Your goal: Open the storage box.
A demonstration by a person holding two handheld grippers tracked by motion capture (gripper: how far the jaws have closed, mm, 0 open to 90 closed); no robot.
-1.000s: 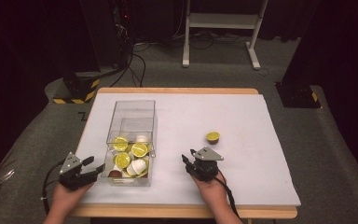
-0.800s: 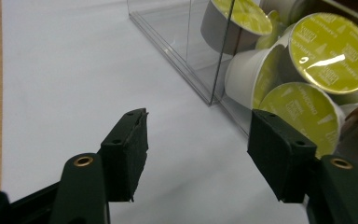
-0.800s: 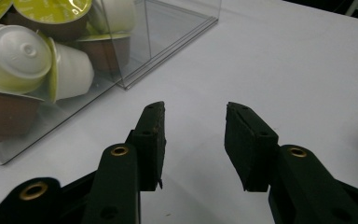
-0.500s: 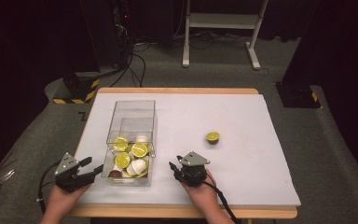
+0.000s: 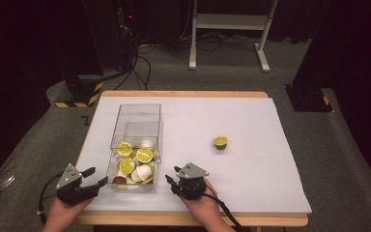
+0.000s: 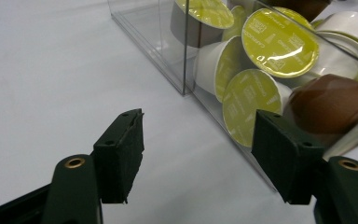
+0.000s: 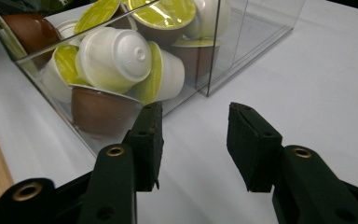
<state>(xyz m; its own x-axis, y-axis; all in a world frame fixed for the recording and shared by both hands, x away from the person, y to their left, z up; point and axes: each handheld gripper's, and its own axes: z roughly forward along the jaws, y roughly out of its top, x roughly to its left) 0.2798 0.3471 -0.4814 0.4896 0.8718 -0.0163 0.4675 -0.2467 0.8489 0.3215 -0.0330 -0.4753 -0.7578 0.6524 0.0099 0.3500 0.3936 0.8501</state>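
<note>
Both grippers sat low at the near edge of the table (image 5: 290, 193), flanking the clear plastic box (image 5: 136, 126) of coffee capsules (image 5: 136, 163). Left gripper (image 5: 96, 177) rested just beside the box's near left corner, its jaws wide apart with nothing between them; in the left gripper view the right-hand pad (image 6: 284, 158) stood close against the transparent wall, the other over bare white tabletop. Its jaws had just been opening a little further. Right gripper (image 5: 172, 176) lay just off the box's near right corner, jaws about half apart and empty, likewise just opening; the right gripper view showed white, brown and lime-lidded capsules heaped behind the wall. One lone capsule (image 5: 220, 142), lime lid up, stood on the white surface well apart from the box, right of it and farther from the person. Judged the step in hand to be fetching that stray capsule into the box. To do it well: the right gripper looked the better placed, so swing it away from the box and approach from above with jaws spread wider than the lid rim, then close on the body below the rim, gently, since the cup looked thin. Left gripper would best steady the box wall without knocking it.
</note>
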